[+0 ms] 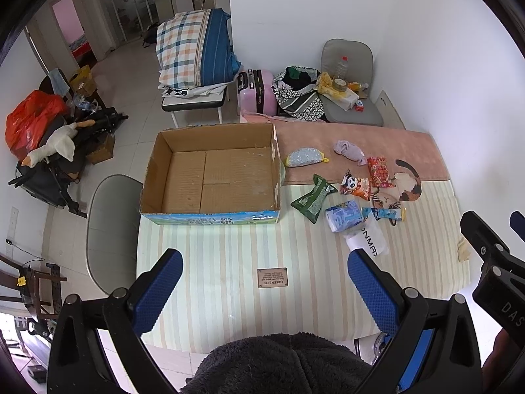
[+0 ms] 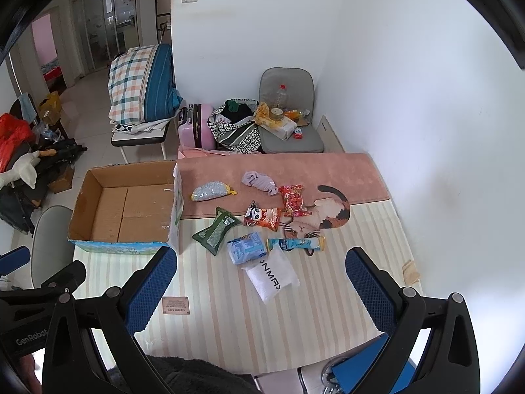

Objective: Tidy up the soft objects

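An empty open cardboard box point(image 1: 210, 177) point(image 2: 124, 210) stands at the left of the striped table mat. Right of it lie several soft packets: a green pouch point(image 1: 313, 198) point(image 2: 215, 229), a silver-blue pouch point(image 1: 303, 157) point(image 2: 210, 191), a lilac cloth point(image 1: 349, 151) point(image 2: 259, 181), a panda snack bag point(image 1: 354, 185) point(image 2: 262, 217), a red snack bag point(image 1: 379, 171) point(image 2: 294, 200), a blue tissue pack point(image 1: 344, 215) point(image 2: 246, 247), a blue tube packet point(image 1: 384, 213) point(image 2: 297, 243) and a white bag point(image 1: 367, 238) point(image 2: 270, 277). My left gripper point(image 1: 265, 272) and right gripper point(image 2: 262, 271) are open and empty, held above the mat's near part.
A striped mat point(image 1: 229, 262) and a pink cat mat point(image 1: 377, 134) cover the table. A grey chair point(image 1: 111, 229) stands at the left. A white wall point(image 2: 426, 98) is at the right. A cluttered chair point(image 1: 347, 98), a pink suitcase point(image 1: 256, 92) and folded bedding point(image 1: 197, 49) stand behind.
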A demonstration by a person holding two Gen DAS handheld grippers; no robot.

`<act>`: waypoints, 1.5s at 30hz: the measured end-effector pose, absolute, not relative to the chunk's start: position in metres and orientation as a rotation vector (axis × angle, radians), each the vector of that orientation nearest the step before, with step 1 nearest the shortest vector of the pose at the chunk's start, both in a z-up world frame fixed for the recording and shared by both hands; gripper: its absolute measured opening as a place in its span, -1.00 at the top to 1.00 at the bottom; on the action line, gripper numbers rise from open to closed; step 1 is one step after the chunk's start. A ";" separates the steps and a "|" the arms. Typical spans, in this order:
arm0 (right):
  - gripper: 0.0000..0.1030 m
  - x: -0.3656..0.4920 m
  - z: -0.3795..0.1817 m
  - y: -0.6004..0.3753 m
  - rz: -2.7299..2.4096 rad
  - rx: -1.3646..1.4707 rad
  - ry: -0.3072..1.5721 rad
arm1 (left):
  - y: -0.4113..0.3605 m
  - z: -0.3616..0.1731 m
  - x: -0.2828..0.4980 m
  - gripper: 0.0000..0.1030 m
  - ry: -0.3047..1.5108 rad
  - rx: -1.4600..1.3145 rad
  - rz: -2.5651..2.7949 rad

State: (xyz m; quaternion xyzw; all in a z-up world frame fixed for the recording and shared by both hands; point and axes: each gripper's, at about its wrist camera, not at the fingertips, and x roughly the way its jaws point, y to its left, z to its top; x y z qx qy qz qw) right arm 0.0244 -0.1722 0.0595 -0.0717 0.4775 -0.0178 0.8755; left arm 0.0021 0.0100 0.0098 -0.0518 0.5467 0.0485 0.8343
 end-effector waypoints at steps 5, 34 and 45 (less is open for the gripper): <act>-1.00 0.028 0.061 -0.172 -0.037 -0.152 0.994 | 0.016 0.010 0.005 -1.00 1.152 -0.120 0.111; -1.00 0.042 0.067 -0.162 -0.030 -0.162 0.982 | 0.025 0.015 0.028 -1.00 1.137 -0.118 0.120; -1.00 0.050 0.069 -0.163 -0.026 -0.154 0.972 | 0.024 0.020 0.026 -1.00 1.126 -0.112 0.125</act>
